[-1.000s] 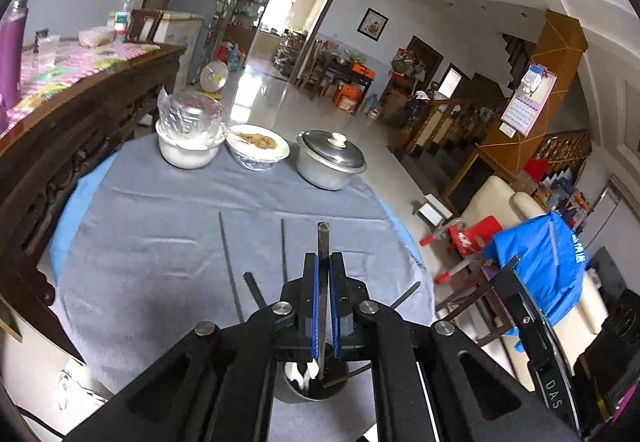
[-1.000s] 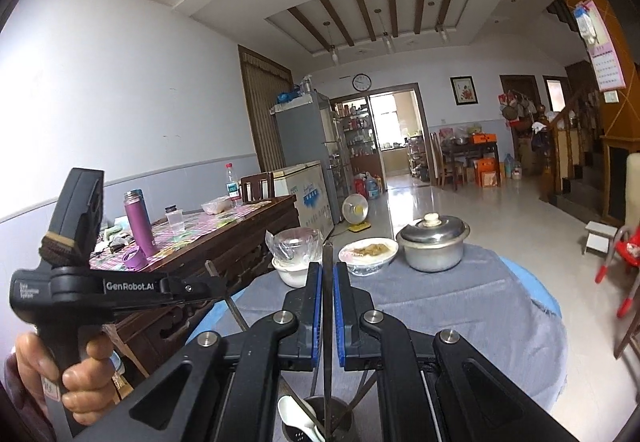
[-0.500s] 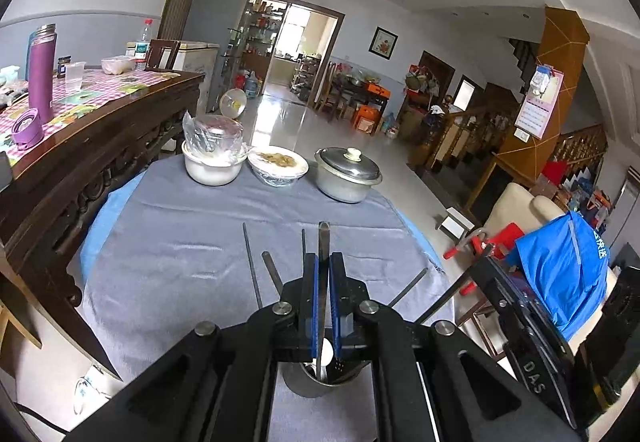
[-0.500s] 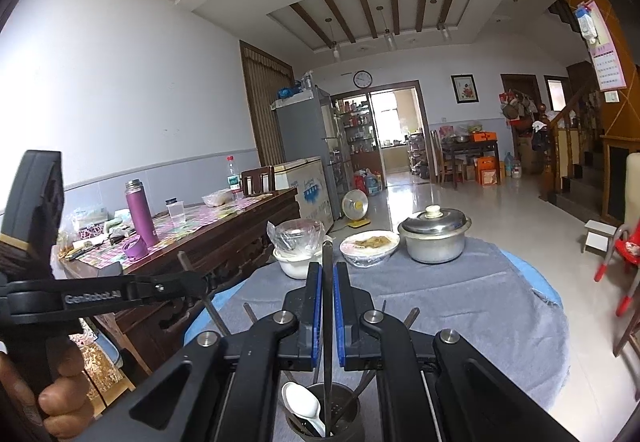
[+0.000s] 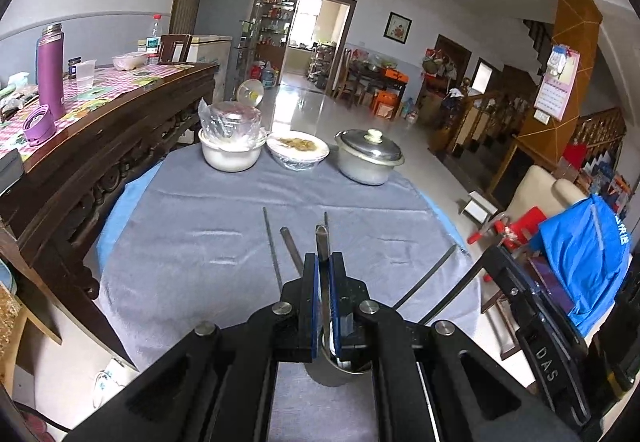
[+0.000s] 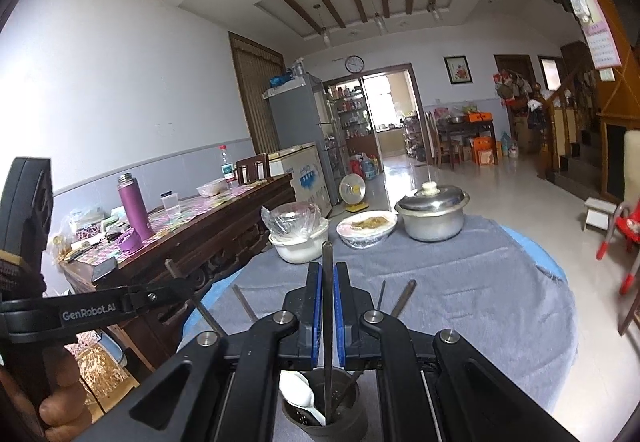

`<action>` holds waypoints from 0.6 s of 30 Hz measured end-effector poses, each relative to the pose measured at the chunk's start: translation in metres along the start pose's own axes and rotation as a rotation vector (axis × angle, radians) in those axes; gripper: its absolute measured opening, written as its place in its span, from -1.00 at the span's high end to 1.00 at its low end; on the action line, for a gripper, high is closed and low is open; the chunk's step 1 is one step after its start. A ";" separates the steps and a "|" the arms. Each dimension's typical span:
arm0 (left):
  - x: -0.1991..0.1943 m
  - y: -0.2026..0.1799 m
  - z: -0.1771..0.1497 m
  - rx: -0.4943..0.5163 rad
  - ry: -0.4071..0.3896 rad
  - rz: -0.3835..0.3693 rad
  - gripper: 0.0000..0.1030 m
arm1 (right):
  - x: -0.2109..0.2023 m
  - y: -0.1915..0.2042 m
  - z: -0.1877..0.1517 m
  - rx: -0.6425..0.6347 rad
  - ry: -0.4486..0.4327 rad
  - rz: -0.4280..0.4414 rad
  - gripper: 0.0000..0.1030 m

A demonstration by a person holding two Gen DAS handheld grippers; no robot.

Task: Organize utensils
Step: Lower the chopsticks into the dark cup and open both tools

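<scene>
A metal utensil holder (image 6: 325,408) sits at the bottom centre of the frame on the grey-clothed bench (image 6: 480,282), holding a white spoon (image 6: 298,390). Each claw, right (image 6: 327,306) and left (image 5: 325,302), is clamped on an upright metal utensil handle (image 6: 327,282) above it.

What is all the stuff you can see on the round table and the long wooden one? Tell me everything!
utensil holder: one, dark metal, near table edge, below both grippers
white spoon: one, inside the holder
metal utensils: several, grey, handles sticking up from the holder
lidded pot: one, silver, far side of the grey tablecloth
food bowl: one, white, beside the pot
wrapped bowl: one, white with clear plastic, left of the food bowl
flask: one, purple, on the wooden sideboard
left hand-held gripper: black with blue pads, shut on a metal utensil
right hand-held gripper: same, shut on a metal utensil
</scene>
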State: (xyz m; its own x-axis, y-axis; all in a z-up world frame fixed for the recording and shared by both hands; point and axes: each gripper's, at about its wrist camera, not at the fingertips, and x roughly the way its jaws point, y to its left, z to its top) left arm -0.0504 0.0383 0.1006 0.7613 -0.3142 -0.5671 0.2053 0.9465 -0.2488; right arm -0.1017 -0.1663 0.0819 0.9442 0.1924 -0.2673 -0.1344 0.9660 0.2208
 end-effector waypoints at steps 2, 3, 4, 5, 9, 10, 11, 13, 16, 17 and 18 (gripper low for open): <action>0.001 -0.002 -0.002 0.011 0.000 0.023 0.89 | 0.002 -0.008 -0.002 0.025 0.009 -0.005 0.87; 0.002 -0.002 -0.003 0.018 -0.006 0.036 0.89 | 0.003 -0.010 -0.003 0.034 0.013 -0.006 0.87; 0.002 -0.003 -0.003 0.026 -0.010 0.049 0.89 | 0.004 -0.013 -0.003 0.046 0.018 -0.007 0.87; 0.002 -0.004 -0.004 0.034 -0.015 0.062 0.88 | 0.005 -0.017 -0.005 0.058 0.022 -0.006 0.87; 0.003 -0.007 -0.004 0.054 -0.025 0.089 0.88 | 0.007 -0.026 -0.008 0.094 0.032 0.001 0.87; 0.004 -0.008 -0.005 0.058 -0.027 0.094 0.87 | 0.007 -0.026 -0.008 0.096 0.032 0.002 0.87; 0.004 -0.009 -0.005 0.062 -0.029 0.099 0.87 | 0.007 -0.027 -0.008 0.101 0.033 0.004 0.87; 0.005 -0.010 -0.004 0.067 -0.033 0.107 0.87 | 0.008 -0.028 -0.011 0.104 0.037 0.007 0.87; 0.006 -0.010 -0.003 0.069 -0.033 0.115 0.87 | 0.010 -0.028 -0.014 0.116 0.045 0.011 0.87; 0.006 -0.010 -0.004 0.070 -0.033 0.115 0.87 | 0.011 -0.029 -0.015 0.121 0.048 0.014 0.87; 0.007 -0.010 -0.003 0.070 -0.033 0.118 0.87 | 0.012 -0.030 -0.015 0.126 0.051 0.017 0.87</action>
State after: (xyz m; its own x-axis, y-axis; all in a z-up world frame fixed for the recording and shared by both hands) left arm -0.0493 0.0266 0.0968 0.8024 -0.1994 -0.5625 0.1551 0.9798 -0.1260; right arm -0.0911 -0.1903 0.0576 0.9252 0.2203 -0.3091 -0.1082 0.9337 0.3414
